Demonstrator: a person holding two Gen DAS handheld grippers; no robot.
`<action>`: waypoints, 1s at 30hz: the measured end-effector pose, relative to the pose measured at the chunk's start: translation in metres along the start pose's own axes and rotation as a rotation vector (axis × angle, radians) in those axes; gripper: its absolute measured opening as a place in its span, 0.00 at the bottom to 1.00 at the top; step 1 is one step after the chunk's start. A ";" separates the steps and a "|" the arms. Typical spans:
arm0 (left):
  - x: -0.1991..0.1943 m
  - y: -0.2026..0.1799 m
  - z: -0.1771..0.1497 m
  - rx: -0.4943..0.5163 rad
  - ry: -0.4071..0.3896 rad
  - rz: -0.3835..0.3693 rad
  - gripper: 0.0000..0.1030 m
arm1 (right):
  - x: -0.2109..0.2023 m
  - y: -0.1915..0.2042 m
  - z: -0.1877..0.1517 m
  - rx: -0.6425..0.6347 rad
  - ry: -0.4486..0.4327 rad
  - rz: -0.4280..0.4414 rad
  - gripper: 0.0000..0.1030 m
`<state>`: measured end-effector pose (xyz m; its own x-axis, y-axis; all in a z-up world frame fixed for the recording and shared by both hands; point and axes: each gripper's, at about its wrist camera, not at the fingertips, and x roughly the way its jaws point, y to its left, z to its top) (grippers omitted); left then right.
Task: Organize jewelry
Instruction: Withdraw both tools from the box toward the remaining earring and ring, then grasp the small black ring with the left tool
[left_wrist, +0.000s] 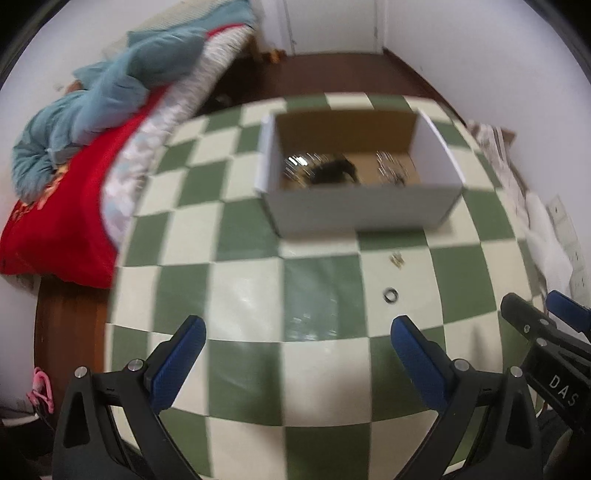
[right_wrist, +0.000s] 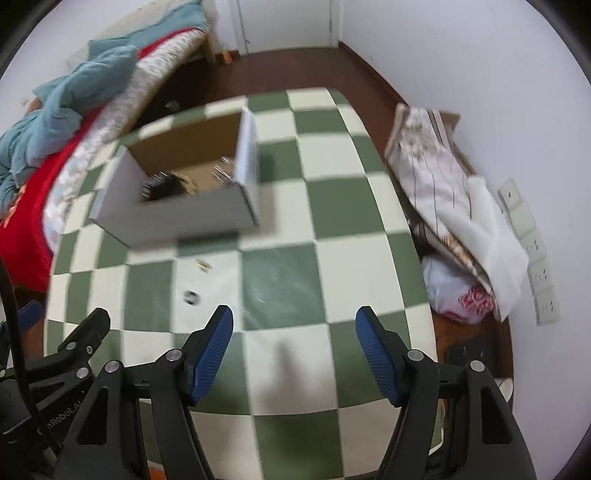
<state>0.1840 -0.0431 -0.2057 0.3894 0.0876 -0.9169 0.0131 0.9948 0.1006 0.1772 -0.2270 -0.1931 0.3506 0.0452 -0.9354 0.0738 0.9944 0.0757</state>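
A white cardboard box (left_wrist: 364, 208) stands open-topped on the table (left_wrist: 243, 288), which wears a green and cream checked cloth; the box serves as the landmark for everything else. Inside it, on the brown floor of the box, lie blurred pieces of jewelry: a silvery glittering heap (left_wrist: 299, 162) towards one side, a dark item (left_wrist: 334, 171) in the middle, and a second shiny cluster (left_wrist: 391, 168) towards the other side. What each piece is cannot be told through the blur.

On the cloth in front of the box, nearer the cameras, rests a small gold-coloured piece (left_wrist: 397, 258), close to the box's front wall. A little farther from the box than that lies a small dark ring (left_wrist: 390, 294), apart from the gold piece.

The left claw (left_wrist: 297, 326) hangs above the cloth on the near side of the box, spread wide with nothing between its blue pads. The right claw (right_wrist: 293, 315) sits likewise on the near side of the box, also spread wide and carrying nothing; the ring (right_wrist: 191, 296) lies just beyond its left finger.

Beyond the box's left side is a bed with a red cover (left_wrist: 62, 206) and a blue-grey quilt (left_wrist: 107, 88).
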 end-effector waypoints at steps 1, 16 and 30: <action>0.007 -0.006 0.000 0.010 0.011 -0.012 0.98 | 0.008 -0.007 -0.002 0.015 0.014 -0.005 0.69; 0.059 -0.052 0.010 0.051 0.113 -0.110 0.47 | 0.052 -0.065 -0.002 0.132 0.064 -0.036 0.69; 0.053 -0.035 0.015 0.034 0.089 -0.130 0.10 | 0.050 -0.062 0.003 0.141 0.058 0.014 0.69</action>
<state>0.2181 -0.0745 -0.2522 0.2995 -0.0357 -0.9534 0.0894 0.9960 -0.0092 0.1928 -0.2869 -0.2431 0.2984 0.0681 -0.9520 0.2009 0.9706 0.1324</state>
